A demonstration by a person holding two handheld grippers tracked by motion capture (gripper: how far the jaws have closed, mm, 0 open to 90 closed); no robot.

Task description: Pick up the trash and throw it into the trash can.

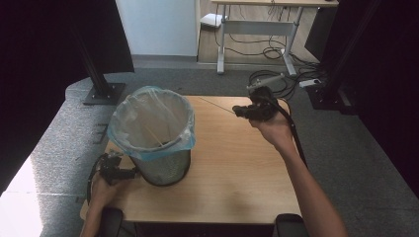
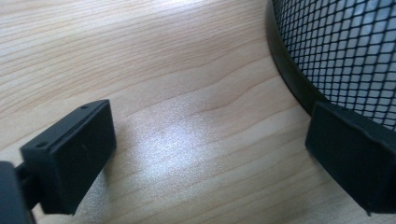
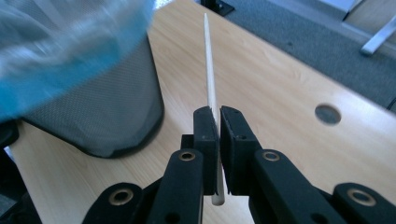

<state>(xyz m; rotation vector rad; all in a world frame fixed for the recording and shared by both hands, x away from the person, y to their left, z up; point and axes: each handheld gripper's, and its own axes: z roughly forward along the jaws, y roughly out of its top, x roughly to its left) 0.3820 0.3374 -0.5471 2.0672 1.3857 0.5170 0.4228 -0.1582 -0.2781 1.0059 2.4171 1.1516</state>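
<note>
A black mesh waste bin (image 1: 165, 170) with a blue plastic liner (image 1: 184, 140) stands on the left of the wooden table (image 1: 232, 173). A thin pale stick (image 1: 153, 136) lies inside it. My right gripper (image 1: 238, 111) is raised over the table's far right, shut on another thin wooden stick (image 1: 217, 104) that points toward the bin. In the right gripper view the stick (image 3: 209, 70) runs up from between the closed jaws of the gripper (image 3: 218, 116). My left gripper (image 2: 210, 154) rests low at the bin's left base (image 2: 289, 70), open, with one jaw beside the mesh.
A round hole (image 3: 327, 114) sits in the tabletop near its right edge. Grey carpet surrounds the table. A white desk (image 1: 257, 24) with cables stands behind, and black stands (image 1: 101, 91) flank the table's far side.
</note>
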